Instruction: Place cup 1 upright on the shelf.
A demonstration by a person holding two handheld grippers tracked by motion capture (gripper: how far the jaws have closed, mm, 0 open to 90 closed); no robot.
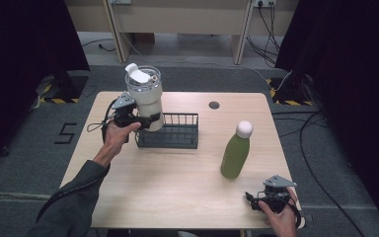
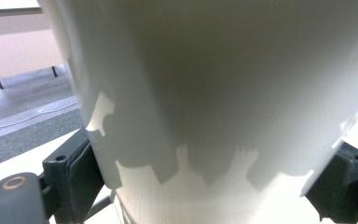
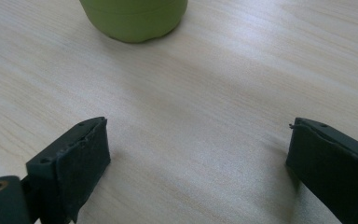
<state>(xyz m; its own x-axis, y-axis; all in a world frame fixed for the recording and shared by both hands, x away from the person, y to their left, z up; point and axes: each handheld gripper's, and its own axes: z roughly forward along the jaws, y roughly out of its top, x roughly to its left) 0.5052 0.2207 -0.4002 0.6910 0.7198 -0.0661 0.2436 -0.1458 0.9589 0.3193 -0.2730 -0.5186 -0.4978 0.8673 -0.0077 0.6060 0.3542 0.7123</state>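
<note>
Tumbler [image 1: 145, 101], white with a clear lid and a white flap raised on top, stands upright at the left end of the black wire rack [image 1: 175, 132] toward the back left of the wooden table [image 1: 177, 187]; whether its base rests inside the rack or hangs just over it cannot be told; the left gripper [image 1: 148, 120] has its jaws pressed against the tumbler's lower body from the left side, one jaw on each flank, as the left gripper view shows with the white wall [image 2: 214, 93] wedged between the two black jaws; the person's left hand [image 1: 116, 136] holds that gripper, the sleeve running down to the bottom edge; the right gripper [image 1: 252, 199] sits low at the front right corner of the table, its jaws wide apart with bare wood between them; a green bottle [image 1: 237, 150] with a white cap stands upright just beyond it, near but apart, and its green base [image 3: 133, 18] shows at the top of the right gripper view; bottle and rack stand well apart.
</note>
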